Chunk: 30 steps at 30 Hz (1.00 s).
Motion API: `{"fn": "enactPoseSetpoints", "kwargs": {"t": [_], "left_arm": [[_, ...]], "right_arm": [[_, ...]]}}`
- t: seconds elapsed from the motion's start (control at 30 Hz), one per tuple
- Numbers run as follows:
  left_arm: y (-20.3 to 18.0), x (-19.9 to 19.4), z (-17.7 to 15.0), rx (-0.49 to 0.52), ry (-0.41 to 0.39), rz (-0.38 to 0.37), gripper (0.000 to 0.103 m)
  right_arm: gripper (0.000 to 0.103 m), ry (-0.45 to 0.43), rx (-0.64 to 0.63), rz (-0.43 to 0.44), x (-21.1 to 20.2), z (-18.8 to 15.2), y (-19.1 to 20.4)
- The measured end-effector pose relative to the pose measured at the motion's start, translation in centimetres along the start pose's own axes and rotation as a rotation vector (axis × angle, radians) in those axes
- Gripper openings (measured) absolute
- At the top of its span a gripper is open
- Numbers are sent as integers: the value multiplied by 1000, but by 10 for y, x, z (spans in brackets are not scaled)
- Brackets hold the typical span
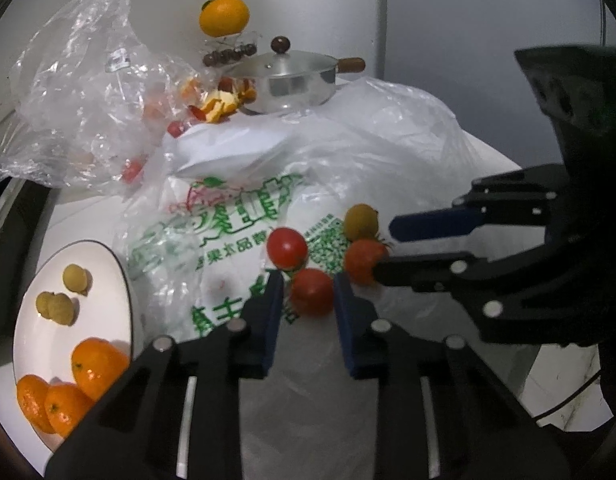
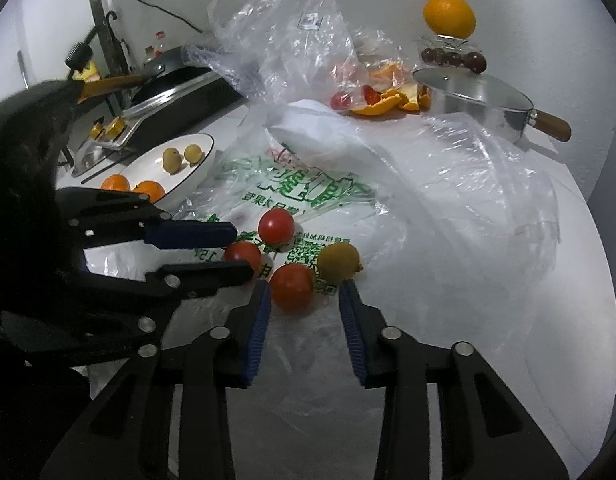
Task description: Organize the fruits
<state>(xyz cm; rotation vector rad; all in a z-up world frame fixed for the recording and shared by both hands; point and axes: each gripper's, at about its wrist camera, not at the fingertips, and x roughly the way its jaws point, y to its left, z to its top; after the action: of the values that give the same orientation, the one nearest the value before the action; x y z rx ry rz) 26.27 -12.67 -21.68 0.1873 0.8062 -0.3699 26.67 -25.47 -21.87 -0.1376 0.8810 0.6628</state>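
Observation:
Three red tomatoes and a yellow one (image 1: 360, 222) lie close together on a white printed plastic bag (image 1: 227, 220). My left gripper (image 1: 308, 278) is shut on the nearest red tomato (image 1: 312, 292); the right wrist view shows this gripper (image 2: 241, 251) from the side on that tomato (image 2: 241, 254). My right gripper (image 2: 304, 285) is open around another red tomato (image 2: 291, 286). Its left pad touches the fruit and the right pad stands apart, near the yellow tomato (image 2: 340, 262). A third red tomato (image 2: 275, 226) lies free behind them.
A white plate (image 1: 95, 280) at the left holds mandarins (image 1: 95, 364) and small yellow-green fruits (image 1: 75, 278). Behind are a crumpled clear bag (image 1: 87, 92), orange peels (image 1: 219, 104), a lidded steel pot (image 1: 295, 80) and an orange on a glass stand (image 1: 223, 16). A stove with a pan (image 2: 175, 76) stands far left.

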Motion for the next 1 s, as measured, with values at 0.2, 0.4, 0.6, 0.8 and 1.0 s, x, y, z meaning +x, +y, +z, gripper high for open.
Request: {"fn": "enactPoseSetpoints", "kwargs": {"t": [0.2, 0.4, 0.6, 0.8, 1.0], "left_arm": [[6, -2, -4, -22, 3, -13, 26], [5, 1, -5, -25, 24, -46, 28], [3, 9, -5, -17, 47, -55, 29], [-1, 16, -1, 2, 54, -46, 29], [-7, 23, 5, 27, 59, -26, 29]], "right_arm": [[34, 30, -2, -8, 9, 2, 5], [34, 38, -12, -21, 15, 5, 7], [29, 36, -19, -6, 17, 6, 8], [29, 18, -4, -8, 7, 2, 0], [29, -9, 13, -17, -8, -1, -7]]}}
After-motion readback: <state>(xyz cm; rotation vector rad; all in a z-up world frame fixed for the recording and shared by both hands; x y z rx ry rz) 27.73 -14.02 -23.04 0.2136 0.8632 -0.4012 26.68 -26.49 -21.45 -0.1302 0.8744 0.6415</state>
